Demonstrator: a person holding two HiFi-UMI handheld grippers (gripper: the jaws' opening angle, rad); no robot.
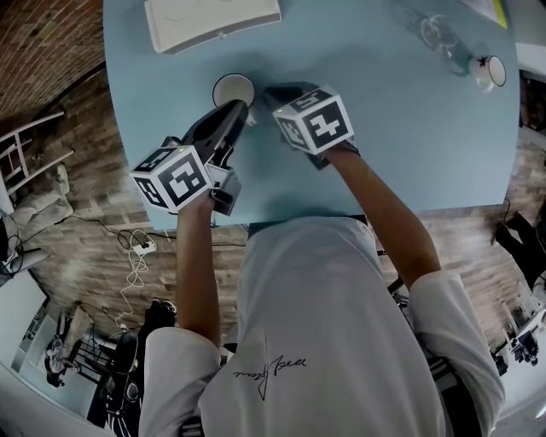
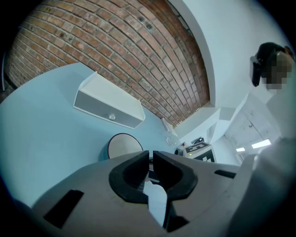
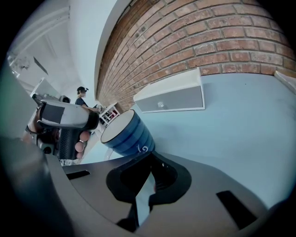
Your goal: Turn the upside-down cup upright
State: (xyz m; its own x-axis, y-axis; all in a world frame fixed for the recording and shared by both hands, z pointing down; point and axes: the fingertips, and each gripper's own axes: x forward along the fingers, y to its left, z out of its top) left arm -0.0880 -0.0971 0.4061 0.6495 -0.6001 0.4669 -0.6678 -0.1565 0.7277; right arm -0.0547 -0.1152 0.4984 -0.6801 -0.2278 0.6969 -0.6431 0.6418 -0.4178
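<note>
A blue striped cup [image 1: 233, 88] stands on the light blue table [image 1: 409, 136] with a flat white face upward, so it looks mouth-down. My left gripper [image 1: 241, 109] is just in front of it on the near side, shut, with nothing seen between the jaws. In the left gripper view the cup [image 2: 124, 146] sits just past the left gripper [image 2: 151, 157], slightly to the left. My right gripper [image 1: 268, 90] is right beside the cup, also shut. In the right gripper view the cup [image 3: 127, 134] rises directly beyond the right gripper [image 3: 150, 159]; I cannot tell if they touch.
A white rectangular box [image 1: 212, 21] lies at the table's far edge behind the cup. Clear glassware [image 1: 439, 38] and a small white mug [image 1: 490, 72] stand at the far right. The table's near edge runs just in front of the person's body.
</note>
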